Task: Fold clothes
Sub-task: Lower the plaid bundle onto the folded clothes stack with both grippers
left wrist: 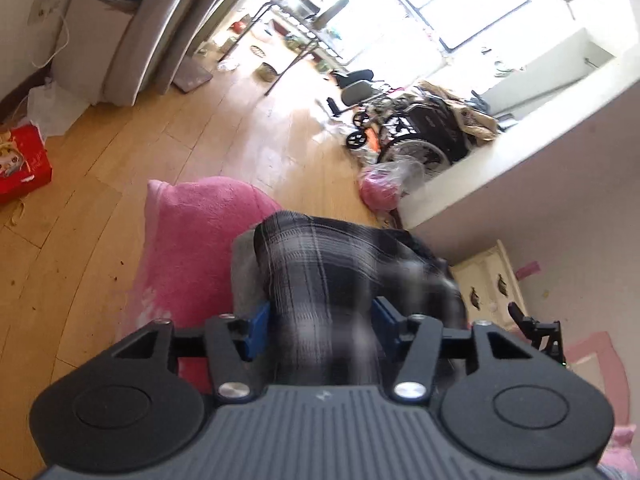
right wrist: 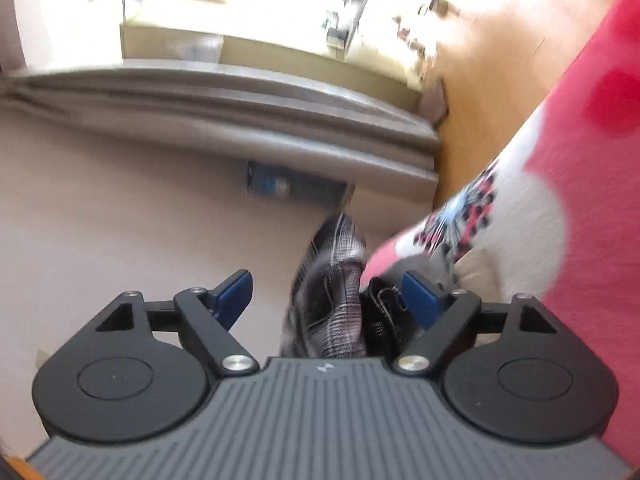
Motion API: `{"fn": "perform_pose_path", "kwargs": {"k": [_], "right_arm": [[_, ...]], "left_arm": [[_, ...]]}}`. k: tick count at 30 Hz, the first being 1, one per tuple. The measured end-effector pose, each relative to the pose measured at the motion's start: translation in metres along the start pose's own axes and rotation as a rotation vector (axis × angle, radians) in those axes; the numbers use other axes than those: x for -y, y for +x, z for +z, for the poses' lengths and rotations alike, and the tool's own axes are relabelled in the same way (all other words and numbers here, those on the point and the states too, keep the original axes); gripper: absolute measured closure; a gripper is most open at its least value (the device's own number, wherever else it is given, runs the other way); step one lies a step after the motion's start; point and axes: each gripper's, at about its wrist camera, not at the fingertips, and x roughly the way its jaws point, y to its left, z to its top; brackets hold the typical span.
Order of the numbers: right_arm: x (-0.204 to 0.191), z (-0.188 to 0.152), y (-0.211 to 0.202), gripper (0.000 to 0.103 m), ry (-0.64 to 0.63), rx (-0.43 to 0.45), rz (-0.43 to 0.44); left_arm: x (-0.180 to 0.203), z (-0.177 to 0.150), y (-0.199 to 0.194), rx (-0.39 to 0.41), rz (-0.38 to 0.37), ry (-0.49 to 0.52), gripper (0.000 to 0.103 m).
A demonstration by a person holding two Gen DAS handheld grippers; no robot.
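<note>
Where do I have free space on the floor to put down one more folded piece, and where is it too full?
Bare wooden floor lies open between the red box and the pink towel. It is crowded near the wheelchair and the plastic bag. The plaid garment fills the left gripper.

Sunlit wooden floor, bright windows, a folded wheelchair, grey curtains.
</note>
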Motion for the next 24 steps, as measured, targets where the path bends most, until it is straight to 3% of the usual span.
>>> {"fn": "perform_pose_path", "kwargs": {"k": [4,6,8,11,13,16,18,20,23,24], "right_arm": [[-0.010,-0.027,-0.029,0.020,-0.028,-0.057,-0.068],[-0.016,-0.053,-0.037,0.020,-0.051,-0.099,-0.141],[-0.018,-0.076,-0.037,0.020,-0.069,-0.135,-0.190],[-0.022,-0.102,-0.030,0.023,-0.104,-0.182,-0.213],[-0.027,-0.112,-0.022,0.054,-0.138,-0.192,-0.226],[-0.037,-0.121,-0.028,0.073,-0.142,-0.155,-0.263],[-0.042,-0.128,-0.040,0.076,-0.130,-0.129,-0.250],[-0.043,-0.134,-0.046,0.078,-0.145,-0.117,-0.255],[-0.030,-0.140,-0.030,0.078,-0.122,-0.109,-0.281],[-0.026,-0.145,-0.026,0.077,-0.144,-0.118,-0.314]], "left_arm": [[0.001,-0.027,-0.022,-0.096,-0.004,0.046,0.030],[0.002,-0.044,-0.021,-0.166,0.030,0.065,0.029],[0.004,-0.056,-0.019,-0.191,0.072,0.092,0.033],[0.006,-0.067,-0.018,-0.176,0.098,0.104,0.053],[0.006,-0.069,-0.019,-0.168,0.102,0.104,0.065],[0.006,-0.067,-0.028,-0.172,0.086,0.097,0.076],[0.005,-0.063,-0.035,-0.159,0.071,0.089,0.084],[0.005,-0.063,-0.034,-0.149,0.075,0.100,0.084],[0.006,-0.070,-0.023,-0.172,0.121,0.142,0.079],[0.007,-0.072,-0.020,-0.181,0.138,0.155,0.072]]}}
